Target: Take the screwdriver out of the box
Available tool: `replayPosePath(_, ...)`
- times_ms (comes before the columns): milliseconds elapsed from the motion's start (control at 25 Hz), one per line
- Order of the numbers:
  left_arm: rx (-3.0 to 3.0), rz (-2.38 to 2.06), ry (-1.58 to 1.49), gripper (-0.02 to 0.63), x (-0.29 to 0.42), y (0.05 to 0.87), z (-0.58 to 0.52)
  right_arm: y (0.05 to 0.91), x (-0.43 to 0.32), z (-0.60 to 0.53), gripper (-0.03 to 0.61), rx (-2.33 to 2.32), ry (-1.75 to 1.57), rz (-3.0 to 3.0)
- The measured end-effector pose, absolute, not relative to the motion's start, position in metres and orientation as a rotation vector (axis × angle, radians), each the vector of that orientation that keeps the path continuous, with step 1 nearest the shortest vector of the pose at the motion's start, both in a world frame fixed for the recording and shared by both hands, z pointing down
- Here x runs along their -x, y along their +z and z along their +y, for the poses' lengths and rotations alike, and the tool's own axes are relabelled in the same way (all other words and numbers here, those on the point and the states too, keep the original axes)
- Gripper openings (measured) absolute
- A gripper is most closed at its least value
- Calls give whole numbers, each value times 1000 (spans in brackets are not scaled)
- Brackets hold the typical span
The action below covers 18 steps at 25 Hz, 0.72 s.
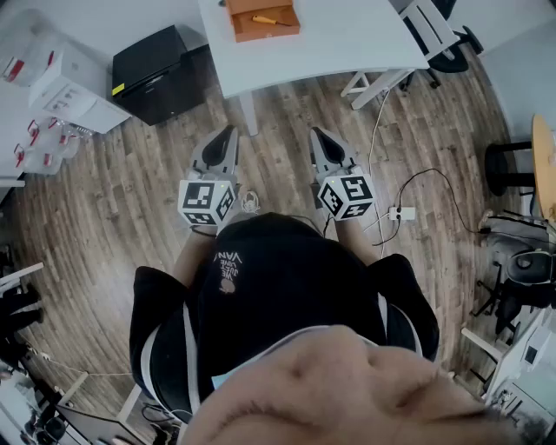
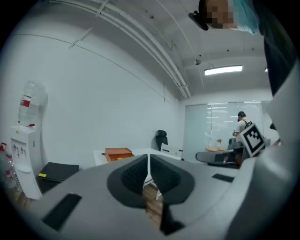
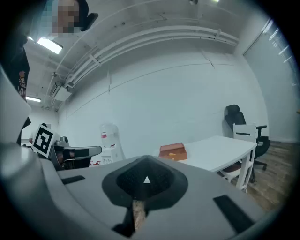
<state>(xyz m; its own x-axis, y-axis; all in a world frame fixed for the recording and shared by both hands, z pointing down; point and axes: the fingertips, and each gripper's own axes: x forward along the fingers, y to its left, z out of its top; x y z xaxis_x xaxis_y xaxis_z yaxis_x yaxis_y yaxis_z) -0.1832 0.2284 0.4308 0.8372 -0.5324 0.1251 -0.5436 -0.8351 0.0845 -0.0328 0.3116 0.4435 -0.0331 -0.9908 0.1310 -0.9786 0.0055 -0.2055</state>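
1. Two grippers hung side by side over the wood floor [image 1: 130, 200], well apart from the table [image 1: 347, 52].
2. Your left gripper [image 1: 229, 132] had its jaws pressed together, empty.
3. Your right gripper [image 1: 318, 134] was likewise closed on nothing.
4. The screwdriver [image 1: 272, 19] lay in the box [image 1: 252, 31] (orange, open-topped) on that table.

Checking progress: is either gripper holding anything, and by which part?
Nothing held: left gripper and right gripper are shut, empty; yellow-handled screwdriver lies in orange box.
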Motion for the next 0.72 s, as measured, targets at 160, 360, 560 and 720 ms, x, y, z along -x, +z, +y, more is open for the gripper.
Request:
replayPosePath(160,-2890,-860,142,28,180,433,219,443,31,301,11,2135,-359,2199)
replayPosePath(360,-2892,-850,151,27,176,436,208,442,27,287,12,2137,-352,2185)
replayPosePath(560,-2894,-832,145,28,177,437,194,438,24,274,12,2169,-318,2139)
replayPosePath(720,-2891,-813,141,27,177,440,183,438,24,263,12,2180,-318,2124)
